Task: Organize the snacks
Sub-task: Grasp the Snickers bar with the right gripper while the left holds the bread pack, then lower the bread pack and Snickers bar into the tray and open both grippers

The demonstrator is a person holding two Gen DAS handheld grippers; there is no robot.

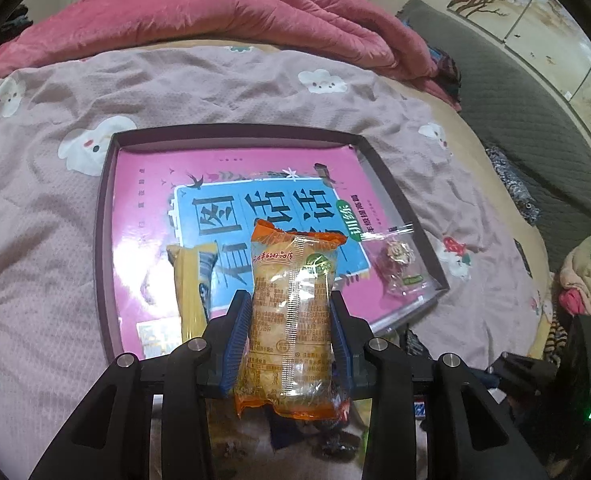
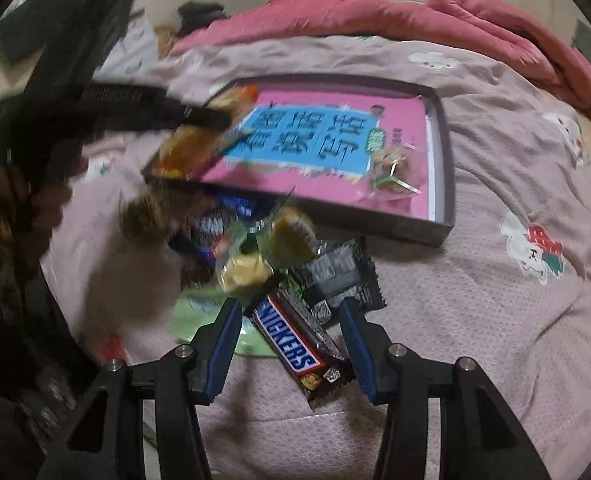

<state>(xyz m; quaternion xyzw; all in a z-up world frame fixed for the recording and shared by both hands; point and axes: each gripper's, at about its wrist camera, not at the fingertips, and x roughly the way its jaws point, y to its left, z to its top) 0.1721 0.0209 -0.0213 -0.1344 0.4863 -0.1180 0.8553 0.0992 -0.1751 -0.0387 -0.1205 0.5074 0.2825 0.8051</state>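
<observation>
My left gripper (image 1: 289, 300) is shut on an orange-ended clear snack packet (image 1: 291, 320), held above the near edge of a dark shallow tray (image 1: 103, 240). A pink and blue book (image 1: 155, 200) lines the tray. On the book lie a yellow snack bar (image 1: 193, 288) and a clear bag of red sweets (image 1: 401, 260). My right gripper (image 2: 290, 303) stands open over a Snickers bar (image 2: 295, 344), which lies slantwise on the sheet between the blue pads (image 2: 227, 344) without touching them. The left gripper (image 2: 135, 104) shows as a blur over the tray's (image 2: 443, 148) left corner.
A loose pile of snacks lies in front of the tray: a black packet (image 2: 343, 276), a gold-wrapped sweet (image 2: 247, 272), a green packet (image 2: 191, 316). A bunched pink quilt (image 1: 215, 16) lies behind, on a mauve patterned sheet (image 2: 495, 320). Clothes (image 1: 587, 272) are heaped at the right.
</observation>
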